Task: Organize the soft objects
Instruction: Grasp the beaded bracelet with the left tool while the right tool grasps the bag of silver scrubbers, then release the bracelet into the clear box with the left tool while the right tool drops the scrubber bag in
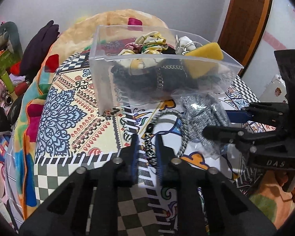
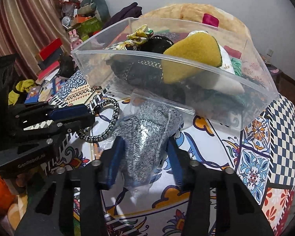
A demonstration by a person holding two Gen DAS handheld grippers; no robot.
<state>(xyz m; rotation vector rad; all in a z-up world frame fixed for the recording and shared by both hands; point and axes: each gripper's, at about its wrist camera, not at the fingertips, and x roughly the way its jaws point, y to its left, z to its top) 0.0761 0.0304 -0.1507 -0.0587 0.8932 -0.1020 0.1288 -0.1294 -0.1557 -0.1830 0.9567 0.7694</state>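
Observation:
A clear plastic bin point(image 1: 100, 74) point(image 2: 261, 102) stands on the patterned bed cover, holding scrunchies, black fabric and a yellow sponge point(image 1: 204, 55) point(image 2: 194, 59). A black-and-white braided cord loop point(image 1: 179, 125) point(image 2: 112, 125) lies in front of it. My left gripper point(image 1: 146, 145) has its jaws narrowed around the cord's knotted end, touching or nearly so. It also shows in the right wrist view point(image 2: 88, 114). A grey knit item in a clear bag point(image 1: 202, 114) point(image 2: 145, 143) lies beside the cord. My right gripper point(image 2: 145, 157) point(image 1: 216, 123) straddles the bag with jaws apart.
The bed cover point(image 1: 68, 118) point(image 2: 253, 169) drops off at the left to a cluttered floor with toys and boxes point(image 1: 4, 63) point(image 2: 55, 53). A tan cushion point(image 1: 116, 19) point(image 2: 196, 9) lies behind the bin. A wooden door point(image 1: 245, 19) stands at the right.

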